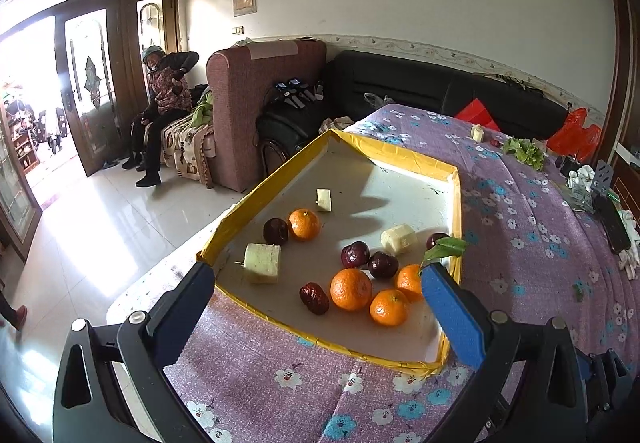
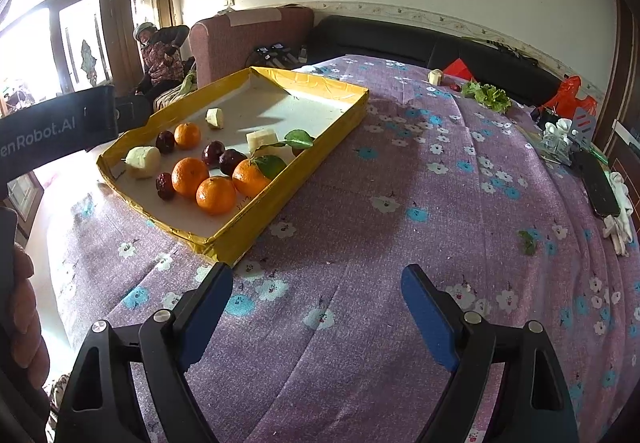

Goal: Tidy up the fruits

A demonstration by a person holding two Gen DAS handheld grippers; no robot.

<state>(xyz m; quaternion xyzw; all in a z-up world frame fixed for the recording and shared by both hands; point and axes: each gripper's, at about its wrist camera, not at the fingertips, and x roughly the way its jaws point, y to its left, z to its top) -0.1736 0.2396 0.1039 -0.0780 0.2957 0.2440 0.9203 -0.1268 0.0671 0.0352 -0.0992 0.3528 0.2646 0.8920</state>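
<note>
A shallow white tray with a yellow rim [image 1: 276,317] [image 2: 320,81] lies on the purple flowered tablecloth. It holds several oranges [image 1: 351,289] [image 2: 216,195], one with green leaves [image 2: 272,165], several dark red plums [image 1: 355,254] [image 2: 213,153], a wrinkled red date [image 1: 315,297] [image 2: 165,185] and pale peeled chunks [image 1: 262,263] [image 2: 143,161]. My left gripper [image 1: 316,283] is open and empty, just above the tray's near end. My right gripper [image 2: 318,287] is open and empty over bare cloth, right of the tray.
A pale chunk [image 2: 435,76], a small red fruit [image 2: 453,86] and green lettuce [image 2: 489,95] lie at the table's far side. A phone [image 2: 599,183], white gloves and clutter sit at the right edge. Sofas stand behind; a person [image 1: 162,115] sits by the door.
</note>
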